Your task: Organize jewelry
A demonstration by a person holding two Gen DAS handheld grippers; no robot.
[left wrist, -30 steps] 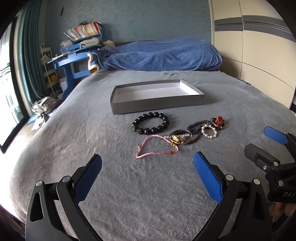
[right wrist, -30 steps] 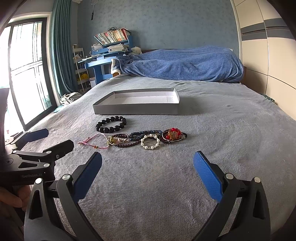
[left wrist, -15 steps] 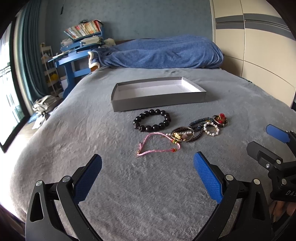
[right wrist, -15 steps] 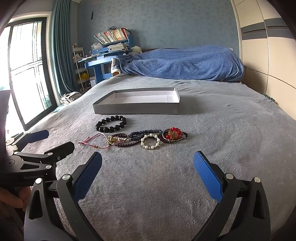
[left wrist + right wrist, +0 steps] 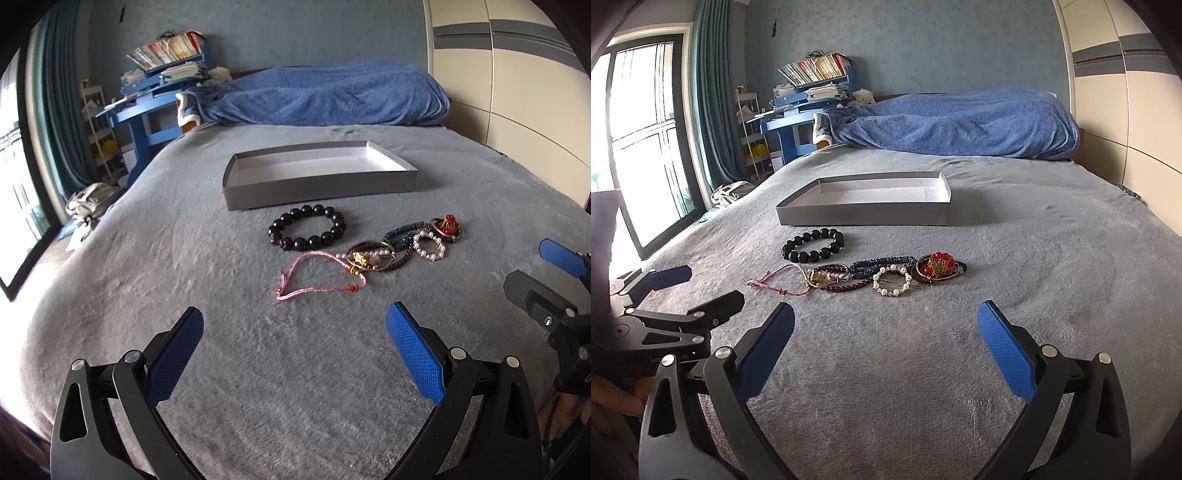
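Jewelry lies in a loose row on the grey bedspread: a black bead bracelet (image 5: 307, 232) (image 5: 813, 245), a pink cord bracelet (image 5: 317, 275) (image 5: 775, 282), a gold charm piece (image 5: 364, 258), a dark blue beaded bracelet (image 5: 404, 236) (image 5: 882, 264), a pearl ring clip (image 5: 429, 248) (image 5: 892, 283) and a red and gold piece (image 5: 447, 224) (image 5: 938, 266). An empty grey shallow box (image 5: 317, 184) (image 5: 864, 218) sits behind them. My left gripper (image 5: 294, 341) is open and empty, short of the pink cord. My right gripper (image 5: 885, 341) is open and empty, short of the pearl clip.
A blue blanket (image 5: 325, 96) is heaped at the bed's far end. A blue desk with books (image 5: 162, 92) stands at the far left beside a window (image 5: 639, 122). Wardrobe doors (image 5: 517, 92) line the right. Each gripper shows in the other's view: the right one (image 5: 546, 280), the left one (image 5: 676, 295).
Both grippers have edged slightly forward toward the jewelry. Nothing was picked up or moved; both stay open.
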